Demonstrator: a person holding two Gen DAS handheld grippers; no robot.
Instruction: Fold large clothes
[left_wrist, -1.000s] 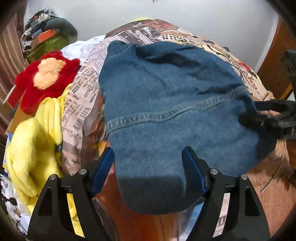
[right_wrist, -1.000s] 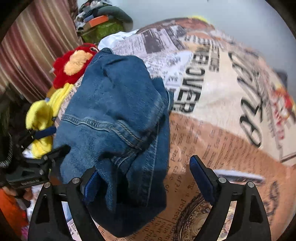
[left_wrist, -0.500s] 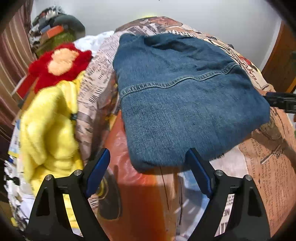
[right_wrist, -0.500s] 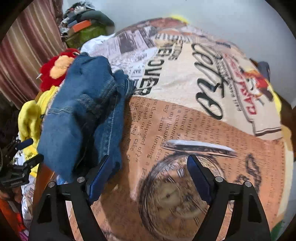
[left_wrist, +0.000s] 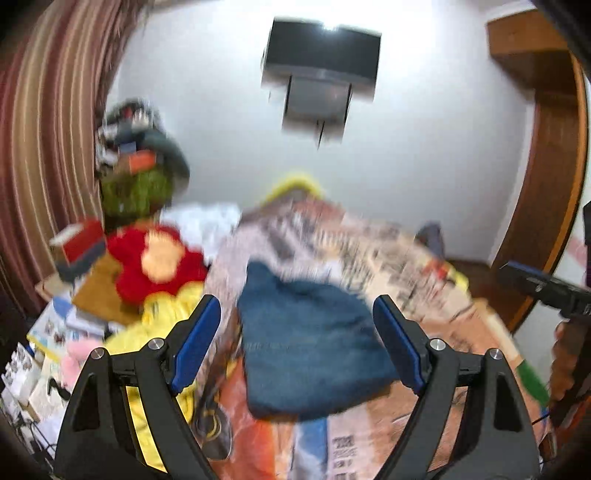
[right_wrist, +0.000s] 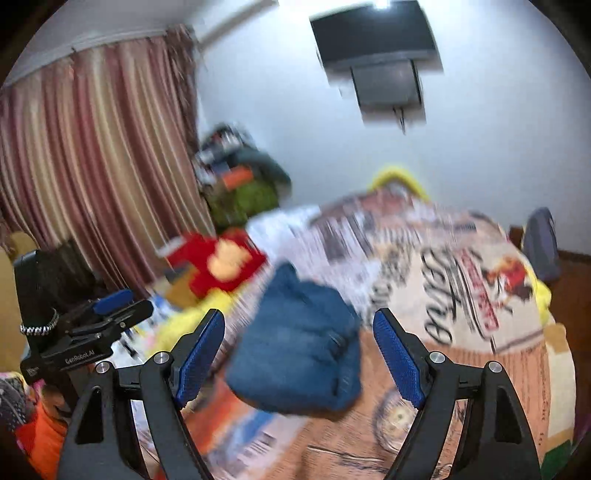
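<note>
A folded blue denim garment (left_wrist: 310, 347) (right_wrist: 299, 354) lies on the printed bedspread (left_wrist: 373, 247) (right_wrist: 465, 295), near its left side. My left gripper (left_wrist: 295, 301) hangs open well above and in front of the garment, its blue pads empty. My right gripper (right_wrist: 300, 314) is open too, raised off the bed, nothing between its fingers. In the right wrist view the left gripper (right_wrist: 110, 314) shows at the left edge. In the left wrist view the right gripper (left_wrist: 535, 284) shows at the right edge. Both views are blurred.
A red plush toy (left_wrist: 159, 266) and a yellow one (left_wrist: 162, 321) lie left of the bed, with boxes and a heap of bags behind. A striped curtain (right_wrist: 92, 147) hangs at left, a screen (left_wrist: 321, 55) on the wall, a wooden frame (left_wrist: 546, 184) at right.
Both grippers have let go of the denim, pulled back and risen, tilting up so the wall and screen come into view. The garment stays folded on the bed.
</note>
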